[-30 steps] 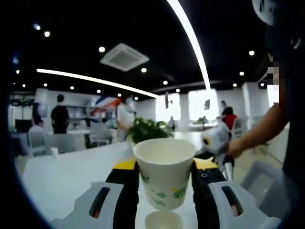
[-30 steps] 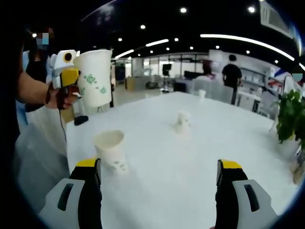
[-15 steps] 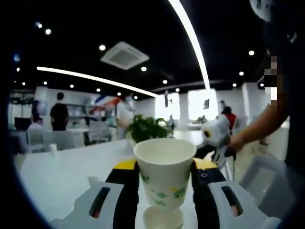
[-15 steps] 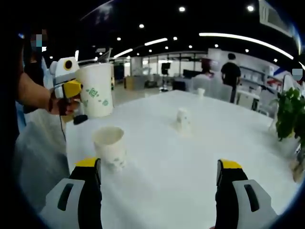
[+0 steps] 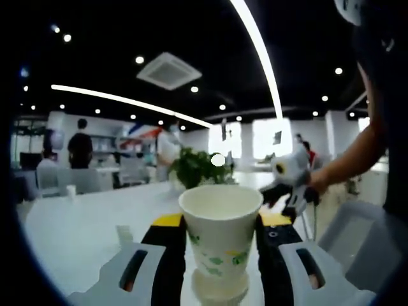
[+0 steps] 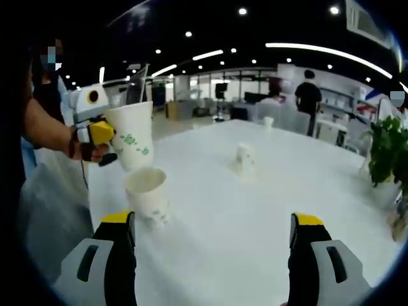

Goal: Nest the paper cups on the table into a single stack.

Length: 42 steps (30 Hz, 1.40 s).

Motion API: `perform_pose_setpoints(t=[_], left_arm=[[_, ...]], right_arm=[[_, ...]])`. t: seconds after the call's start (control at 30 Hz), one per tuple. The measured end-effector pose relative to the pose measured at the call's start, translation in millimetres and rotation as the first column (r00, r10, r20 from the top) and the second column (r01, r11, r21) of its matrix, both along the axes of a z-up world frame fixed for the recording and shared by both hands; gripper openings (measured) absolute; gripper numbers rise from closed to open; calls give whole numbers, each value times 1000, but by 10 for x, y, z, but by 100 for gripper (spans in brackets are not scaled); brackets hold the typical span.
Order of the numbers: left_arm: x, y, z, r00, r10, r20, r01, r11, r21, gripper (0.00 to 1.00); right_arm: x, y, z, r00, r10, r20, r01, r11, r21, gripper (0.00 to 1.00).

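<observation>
Left gripper view: the left gripper (image 5: 220, 239) has its two yellow-tipped fingers (image 5: 169, 223) clenched on a held cup (image 5: 220, 233), a white paper cup printed with green leaves, pinched by its sides and upright between them, mouth up. Directly under its base, just beyond the fingertips, sits the rim of the standing cup (image 5: 220, 287) on the white table (image 5: 76, 229). The two look close to touching, though I cannot tell whether the base has entered the mouth yet.

From the right gripper view the same pair shows: the held cup (image 6: 132, 136) hangs tilted a little, just above the standing cup (image 6: 148, 196), which is off to the left of the right gripper's left finger (image 6: 120, 245). The right gripper (image 6: 213, 255) has its fingers spread wide with nothing between them, hovering over the table.

By my judgement the task is at an early stage. No stack is seen; this first nesting is about to be made. A far cup (image 6: 244, 157) stands alone further out, ahead of the gap between the right fingers, and is left to be gathered. The cups are thin, tapered and light, so a firm squeeze could dent the wall
</observation>
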State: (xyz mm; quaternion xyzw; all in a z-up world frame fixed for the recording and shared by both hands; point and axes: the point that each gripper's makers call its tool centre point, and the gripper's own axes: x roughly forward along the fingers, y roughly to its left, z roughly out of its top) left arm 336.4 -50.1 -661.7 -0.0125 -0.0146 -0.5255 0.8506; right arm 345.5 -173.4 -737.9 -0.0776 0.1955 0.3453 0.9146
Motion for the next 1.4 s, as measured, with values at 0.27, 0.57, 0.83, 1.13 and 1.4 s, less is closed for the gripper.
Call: perform_pose_setpoints(t=[0.27, 0.57, 0.83, 1.13, 1.4], left_arm=[[22, 10, -139, 1000, -3, -17, 3, 1000, 7, 41], [19, 9, -314, 999, -4, -32, 5, 999, 36, 41], [23, 5, -441, 999, -6, -54, 9, 999, 52, 41], [34, -12, -502, 998, -10, -64, 14, 997, 72, 41], [34, -36, -592, 998, -18, -68, 25, 994, 108, 41]], right_arm=[[-15, 0, -16, 1000, 0, -5, 0, 1000, -3, 100], [-25, -2, -23, 1000, 0, -7, 0, 1000, -7, 100], [-24, 12, -22, 1000, 2, -9, -2, 1000, -7, 100], [-15, 9, -23, 1000, 3, -9, -4, 1000, -8, 100], [0, 4, -40, 1000, 6, -12, -6, 1000, -9, 100]])
